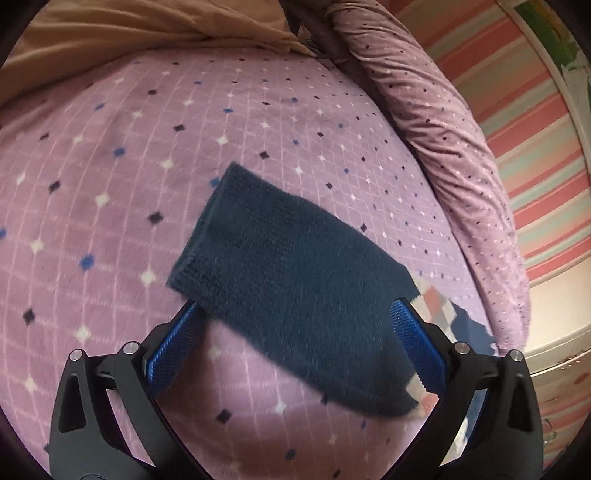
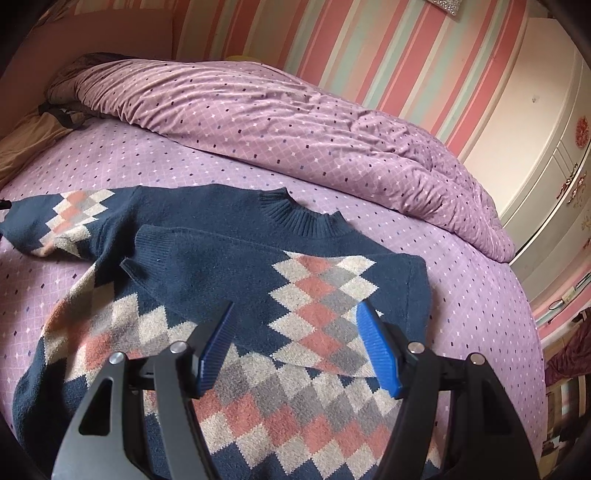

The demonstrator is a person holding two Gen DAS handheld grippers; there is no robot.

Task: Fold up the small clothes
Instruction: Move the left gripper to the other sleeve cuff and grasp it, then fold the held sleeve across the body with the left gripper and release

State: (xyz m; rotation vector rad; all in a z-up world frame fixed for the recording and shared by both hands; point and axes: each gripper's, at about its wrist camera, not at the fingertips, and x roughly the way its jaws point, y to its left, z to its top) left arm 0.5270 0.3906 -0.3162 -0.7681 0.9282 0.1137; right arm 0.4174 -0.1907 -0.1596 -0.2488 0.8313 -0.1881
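A navy knit sweater (image 2: 207,266) with pink, grey and cream diamonds lies flat on the purple dotted bed cover (image 2: 424,251). One sleeve (image 2: 325,295) is folded across its chest. The other sleeve (image 2: 66,218) stretches out to the left. My right gripper (image 2: 297,307) hovers open over the folded sleeve and lower chest, nothing pinched between its blue pads (image 2: 376,347). In the left wrist view the outstretched navy sleeve (image 1: 295,280) lies slantwise across my left gripper (image 1: 297,308), whose jaws stand wide apart. Its cuff (image 1: 199,258) overlaps the left fingertip; the pads do not press on it.
A rumpled purple duvet (image 2: 295,122) is heaped along the far side of the bed. Tan bedding (image 1: 129,33) lies at the head end. A striped pink wall (image 2: 369,48) and a white cabinet (image 2: 546,155) stand beyond the bed's right edge.
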